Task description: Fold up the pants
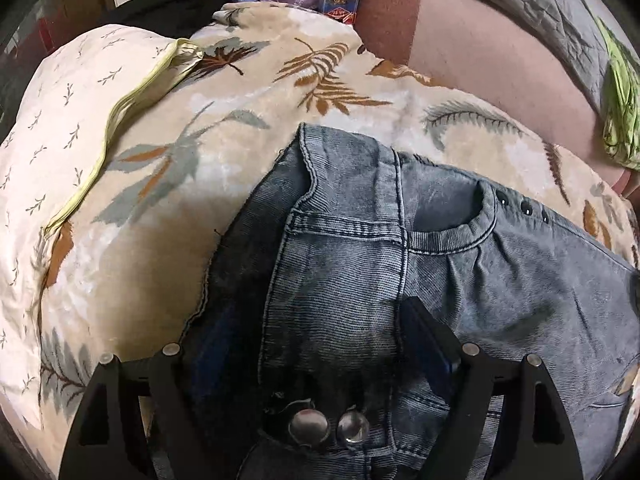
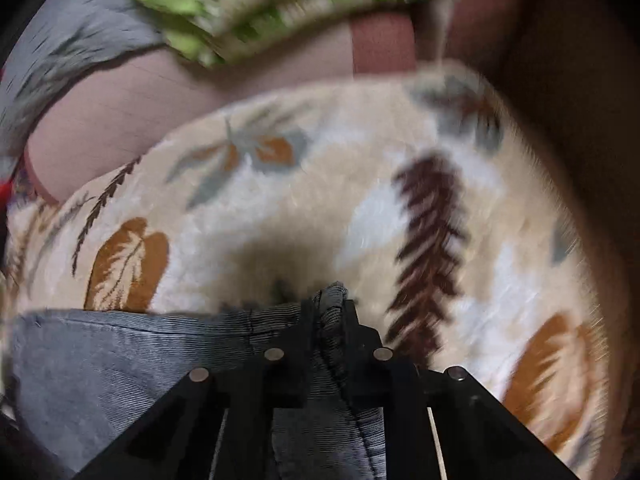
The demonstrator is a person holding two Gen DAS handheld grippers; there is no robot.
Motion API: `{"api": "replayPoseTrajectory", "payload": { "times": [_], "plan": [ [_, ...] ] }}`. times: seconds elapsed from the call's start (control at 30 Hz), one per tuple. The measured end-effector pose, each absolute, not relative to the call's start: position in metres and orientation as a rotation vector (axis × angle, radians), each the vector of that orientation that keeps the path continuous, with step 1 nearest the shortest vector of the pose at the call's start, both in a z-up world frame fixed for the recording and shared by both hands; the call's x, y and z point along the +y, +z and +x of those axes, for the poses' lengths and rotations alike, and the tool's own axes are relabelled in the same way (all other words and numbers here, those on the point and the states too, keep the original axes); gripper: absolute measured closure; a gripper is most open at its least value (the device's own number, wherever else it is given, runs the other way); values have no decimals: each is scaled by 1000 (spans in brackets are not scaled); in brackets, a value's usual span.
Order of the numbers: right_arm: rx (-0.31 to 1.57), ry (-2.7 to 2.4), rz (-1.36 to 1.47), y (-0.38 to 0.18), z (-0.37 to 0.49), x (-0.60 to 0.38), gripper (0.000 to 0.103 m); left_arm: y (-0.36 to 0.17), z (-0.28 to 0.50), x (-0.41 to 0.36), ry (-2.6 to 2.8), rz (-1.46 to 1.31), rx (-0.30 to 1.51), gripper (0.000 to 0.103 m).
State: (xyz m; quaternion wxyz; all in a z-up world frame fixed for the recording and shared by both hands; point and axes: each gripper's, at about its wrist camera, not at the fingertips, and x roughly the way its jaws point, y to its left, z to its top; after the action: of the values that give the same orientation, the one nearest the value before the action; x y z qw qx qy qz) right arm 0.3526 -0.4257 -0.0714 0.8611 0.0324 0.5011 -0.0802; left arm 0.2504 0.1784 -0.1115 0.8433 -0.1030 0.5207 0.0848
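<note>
Denim pants [image 1: 352,272] lie under the wide-open left gripper [image 1: 316,340] — right gripper [image 2: 328,312] pinches their edge.

Left wrist view is sharp and evenly lit, kind of soft indoor light. A dark shadow is thrown under the left gripper [image 1: 316,320] onto the pants [image 1: 500,280] and onto the blanket [image 1: 160,272] beside them. Small glare spots are seen on the two metal buttons [image 1: 328,430]. Right wrist view is smeared by motion blur, worst at the top and right, where the green fabric [image 2: 260,0] is streaked. A round shadow is cast on the blanket ahead of the right gripper [image 2: 330,312]. Heavy fisheye bending and black corners are seen in both.
</note>
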Motion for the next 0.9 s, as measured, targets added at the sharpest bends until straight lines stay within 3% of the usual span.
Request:
{"api": "replayPoseTrajectory", "payload": {
  "times": [0.13, 0.27, 0.37, 0.43, 0.73, 0.77, 0.8, 0.83, 0.9],
  "plan": [
    [1163, -203, 41, -108, 371, -429, 84, -96, 250, 195, 178, -308, 1053, 20],
    [1085, -162, 202, -102, 356, -447, 75, -83, 262, 213, 192, -369, 1027, 20],
    [1068, -141, 284, -91, 343, -466, 63, -77, 276, 225, 195, -423, 1015, 20],
    [1047, -125, 332, -81, 337, -478, 47, -75, 290, 227, 175, -455, 1014, 20],
    [1083, -42, 408, -71, 329, -494, 45, -99, 345, 233, 184, -525, 1101, 22],
    [1086, -38, 404, -71, 329, -494, 45, -100, 345, 231, 180, -509, 1101, 32],
    [1089, -42, 400, -72, 329, -495, 45, -99, 345, 229, 180, -495, 1099, 57],
    [1090, -44, 405, -72, 331, -496, 45, -96, 345, 226, 180, -482, 1093, 65],
    [1086, -32, 422, -73, 335, -496, 45, -92, 345, 223, 169, -459, 1073, 66]
  ]
}}
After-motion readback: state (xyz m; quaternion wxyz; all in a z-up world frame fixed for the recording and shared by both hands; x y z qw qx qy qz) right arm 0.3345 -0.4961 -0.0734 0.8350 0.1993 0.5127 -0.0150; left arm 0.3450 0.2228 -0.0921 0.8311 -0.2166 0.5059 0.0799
